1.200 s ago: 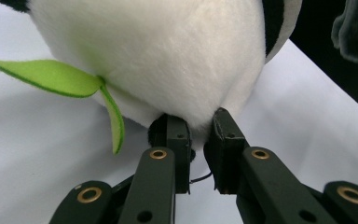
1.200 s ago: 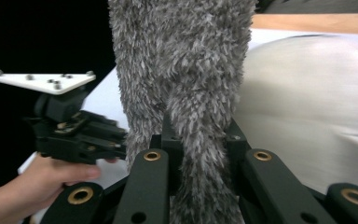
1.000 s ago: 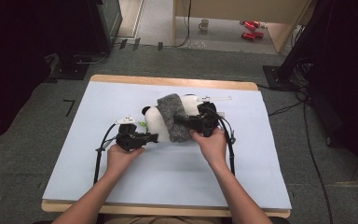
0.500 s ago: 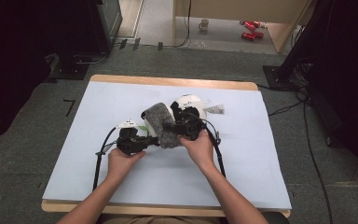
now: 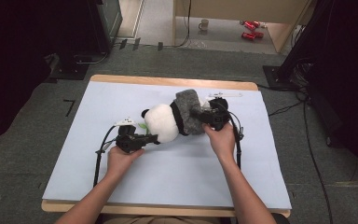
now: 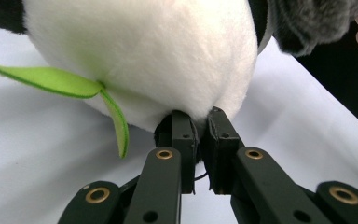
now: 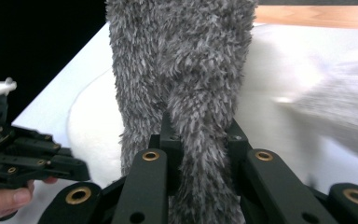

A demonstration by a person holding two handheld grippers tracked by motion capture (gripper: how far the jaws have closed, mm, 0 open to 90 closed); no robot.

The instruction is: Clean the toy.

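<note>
A panda plush (image 5: 161, 122) lies on its side on the white table cover (image 5: 261, 154), with a grey fuzzy cloth (image 5: 189, 112) wrapped around its middle. My left gripper (image 5: 154, 138) comes at it from the left. Its jaws have just been closing and now pinch a fold of the panda's white fur (image 6: 144, 56), the tips (image 6: 199, 126) nearly together. A green felt leaf (image 6: 51, 80) hangs from the plush beside them. My right gripper (image 5: 196, 113) is shut on the grey cloth (image 7: 182, 56), which bunches between its jaws (image 7: 200, 135). Its view also shows the left gripper (image 7: 23, 158) at the lower left.
The table's wooden far edge (image 5: 168, 81) runs behind the plush. On the floor beyond stand a mug (image 5: 204, 23) and red cans (image 5: 249, 25). A dark cabinet (image 5: 107, 18) is at the back left, and cables (image 5: 307, 121) trail off to the right.
The right hand moved left, then back right and farther away with the grey cloth. The panda's white body now lies bare between the two grippers. The left hand has barely moved.
</note>
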